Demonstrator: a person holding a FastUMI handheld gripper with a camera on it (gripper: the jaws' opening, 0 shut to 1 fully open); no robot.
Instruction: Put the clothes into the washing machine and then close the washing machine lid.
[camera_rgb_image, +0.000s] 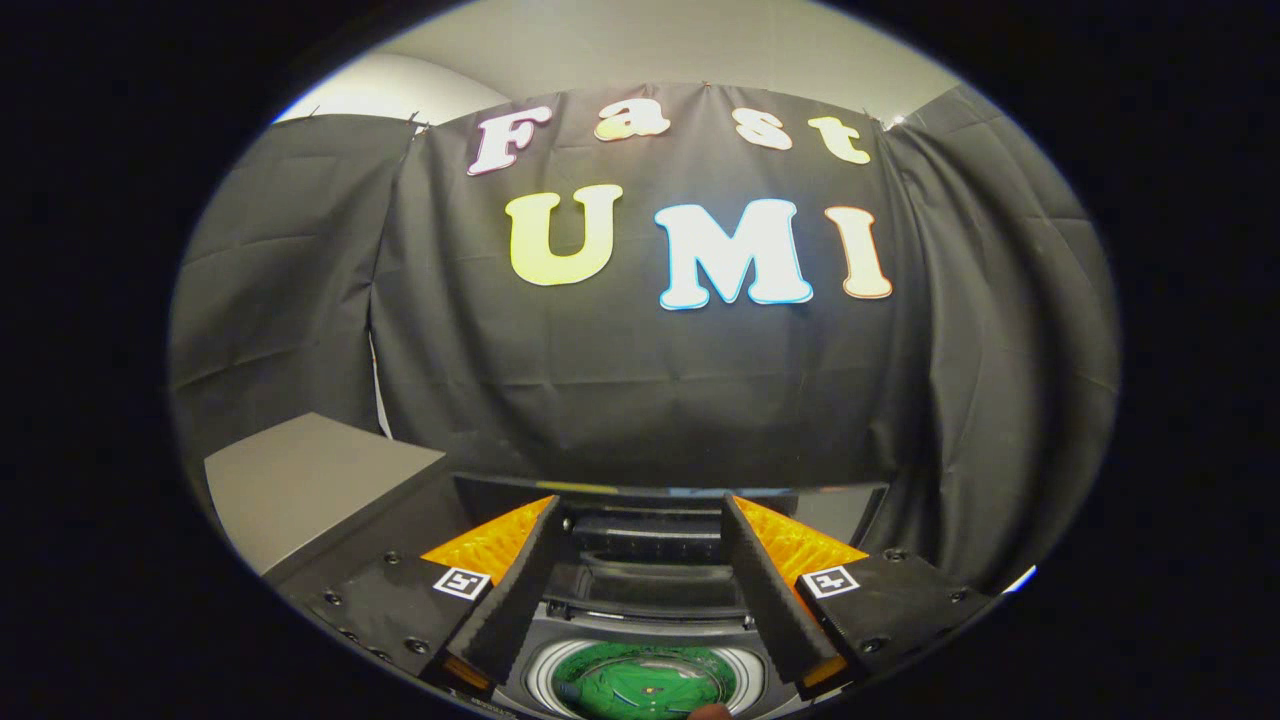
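Grey tabletop (310, 480) beside washer (640, 610); claw (640, 530) apparently agape.

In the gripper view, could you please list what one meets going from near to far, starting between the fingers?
Green clothes in the round washing machine drum, between the open gripper's fingers → dark raised washing machine lid → black cloth booth wall.

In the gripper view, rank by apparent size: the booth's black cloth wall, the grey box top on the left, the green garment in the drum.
1. black cloth wall
2. grey box top
3. green garment, partly out of view, so unsure.
Open jaws of the gripper hold nothing.
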